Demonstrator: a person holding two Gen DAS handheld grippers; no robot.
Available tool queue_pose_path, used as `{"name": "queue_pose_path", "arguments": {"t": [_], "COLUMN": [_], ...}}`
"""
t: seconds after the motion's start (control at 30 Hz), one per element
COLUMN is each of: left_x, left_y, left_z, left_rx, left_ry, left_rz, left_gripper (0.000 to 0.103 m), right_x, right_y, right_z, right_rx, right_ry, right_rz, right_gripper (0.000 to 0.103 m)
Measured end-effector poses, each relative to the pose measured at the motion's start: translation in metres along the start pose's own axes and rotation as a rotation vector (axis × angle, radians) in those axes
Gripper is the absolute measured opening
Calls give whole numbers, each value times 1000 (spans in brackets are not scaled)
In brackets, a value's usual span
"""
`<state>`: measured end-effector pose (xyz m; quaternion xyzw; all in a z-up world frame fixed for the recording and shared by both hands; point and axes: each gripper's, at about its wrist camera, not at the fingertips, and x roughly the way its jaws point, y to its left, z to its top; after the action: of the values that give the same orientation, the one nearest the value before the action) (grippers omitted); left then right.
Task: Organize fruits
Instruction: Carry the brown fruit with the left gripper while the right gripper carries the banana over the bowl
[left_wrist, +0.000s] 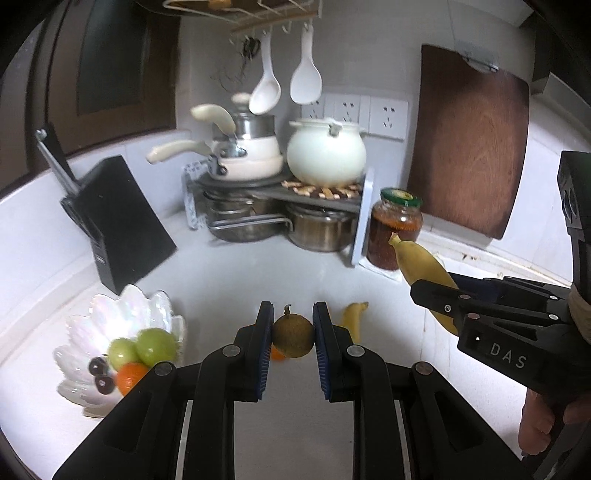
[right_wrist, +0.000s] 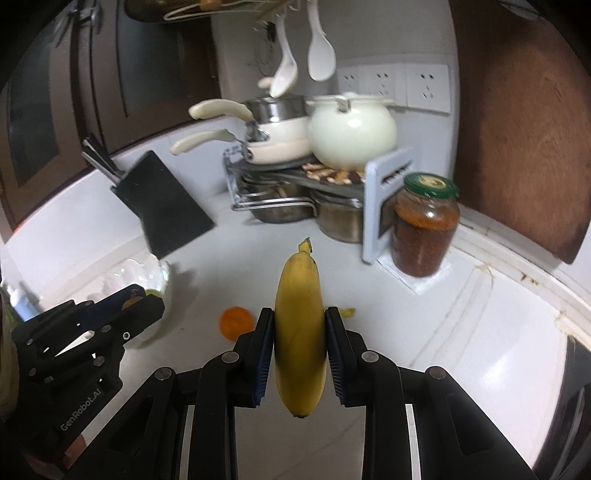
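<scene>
Setting: a white kitchen counter in a corner, seen from two cameras that look along each gripper's fingers.
Left gripper: closed on a small round brown fruit with a short stem; both blue pads press its sides and it is held clear above the counter.
Right gripper: closed on a yellow banana, gripped across its middle, stem end pointing away from the camera and the blunt end hanging toward it.
Bowl: a white shell-shaped bowl stands on the counter at the left, just in front of a black knife block. It already holds two green fruits, an orange fruit and two dark ones.
Fruit not yet gathered: a second, smaller banana lies on the counter beyond the left gripper; an orange fruit sits on the counter between the two grippers.
Background: stacked pots on a rack, a green-lidded jar and a brown cutting board against the wall.
Step in hand: by my reading, both fruits are picked up and are being carried, with the bowl as the likely goal.
Next move: the left gripper is nearer the bowl, so it probably goes first, swinging left and lowering over the rim before letting go. The right gripper has farther to cross and should keep out of the left one's way. The banana is long, so it needs laying flat over the fruit already there.
</scene>
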<state>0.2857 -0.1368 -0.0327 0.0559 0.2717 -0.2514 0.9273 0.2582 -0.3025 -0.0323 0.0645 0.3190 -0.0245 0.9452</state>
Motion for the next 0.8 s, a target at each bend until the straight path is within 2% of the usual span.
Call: {"name": "queue_pose_path", "arguments": {"t": [0.37, 0.8], "left_x": [-38, -71], "left_y": [35, 82], "left_z": [5, 1], "left_rx": [-27, -60], "left_ry": [-79, -129], "left_rz": [69, 171], "left_gripper": [22, 22], "right_x": [-12, -1], "right_y": [45, 99], "right_z": [13, 26], "right_rx": [-57, -114], "right_ry": [-62, -74], "right_rz": [78, 183], "right_gripper": [29, 29]}}
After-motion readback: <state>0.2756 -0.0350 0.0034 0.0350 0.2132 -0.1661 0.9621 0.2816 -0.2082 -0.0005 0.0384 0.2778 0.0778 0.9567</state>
